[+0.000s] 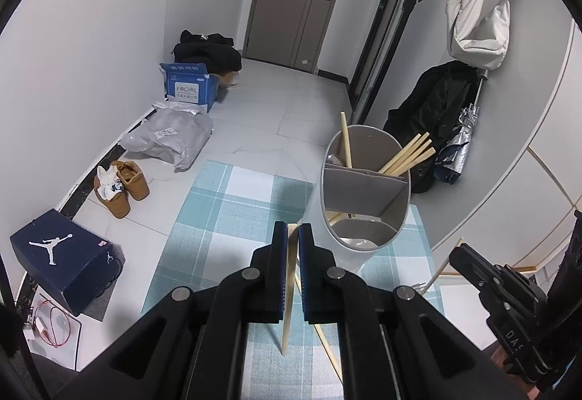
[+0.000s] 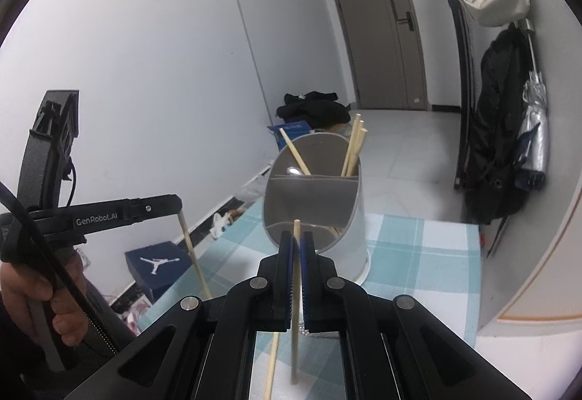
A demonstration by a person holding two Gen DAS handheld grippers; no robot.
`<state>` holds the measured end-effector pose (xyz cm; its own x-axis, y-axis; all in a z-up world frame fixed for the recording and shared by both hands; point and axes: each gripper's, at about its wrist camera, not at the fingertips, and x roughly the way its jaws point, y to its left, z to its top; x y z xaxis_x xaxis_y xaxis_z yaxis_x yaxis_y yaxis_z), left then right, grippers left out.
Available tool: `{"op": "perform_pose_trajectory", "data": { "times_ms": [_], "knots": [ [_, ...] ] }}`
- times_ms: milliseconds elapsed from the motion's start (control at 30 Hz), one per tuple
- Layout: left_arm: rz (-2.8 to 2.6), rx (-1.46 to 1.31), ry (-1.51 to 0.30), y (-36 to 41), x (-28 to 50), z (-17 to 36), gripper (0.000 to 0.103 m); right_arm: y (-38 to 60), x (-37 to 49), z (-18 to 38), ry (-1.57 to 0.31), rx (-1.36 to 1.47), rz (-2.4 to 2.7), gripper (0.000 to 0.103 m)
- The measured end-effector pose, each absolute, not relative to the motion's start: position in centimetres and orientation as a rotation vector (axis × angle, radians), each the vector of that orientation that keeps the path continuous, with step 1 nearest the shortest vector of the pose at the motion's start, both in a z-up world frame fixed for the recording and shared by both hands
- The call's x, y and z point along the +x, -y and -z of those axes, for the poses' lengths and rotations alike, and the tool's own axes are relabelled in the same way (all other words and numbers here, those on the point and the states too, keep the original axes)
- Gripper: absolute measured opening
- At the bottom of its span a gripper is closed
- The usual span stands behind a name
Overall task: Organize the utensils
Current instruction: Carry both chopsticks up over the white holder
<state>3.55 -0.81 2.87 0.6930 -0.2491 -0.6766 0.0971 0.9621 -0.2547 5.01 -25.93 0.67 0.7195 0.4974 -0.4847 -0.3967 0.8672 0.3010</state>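
Left wrist view: left gripper [image 1: 290,231] fingers clamped on one chopstick [image 1: 288,291], above checked worktop [image 1: 218,218], holder [image 1: 363,189] just ahead. Right wrist view: right gripper [image 2: 296,240] fingers pinching another chopstick [image 2: 295,309], upright before same holder [image 2: 316,218].

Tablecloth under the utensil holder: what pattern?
Light teal and white plaid tablecloth; the left wrist view shows it best.

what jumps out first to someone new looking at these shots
Each tool is shut on one wooden chopstick: the left tool and the right tool. Just beyond them, a grey divided utensil holder stands on the blue checked cloth, more chopsticks leaning in its far compartments.
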Motion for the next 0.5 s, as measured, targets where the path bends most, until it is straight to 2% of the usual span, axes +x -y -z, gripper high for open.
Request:
{"op": "perform_pose_trajectory", "data": {
  "times_ms": [500],
  "knots": [
    [0.281, -0.254, -0.718, 0.2, 2.5, -5.9, 0.003, 27.0, 3.8, -2.9, -0.534, 0.229, -0.442, 0.003]
  ]
}}
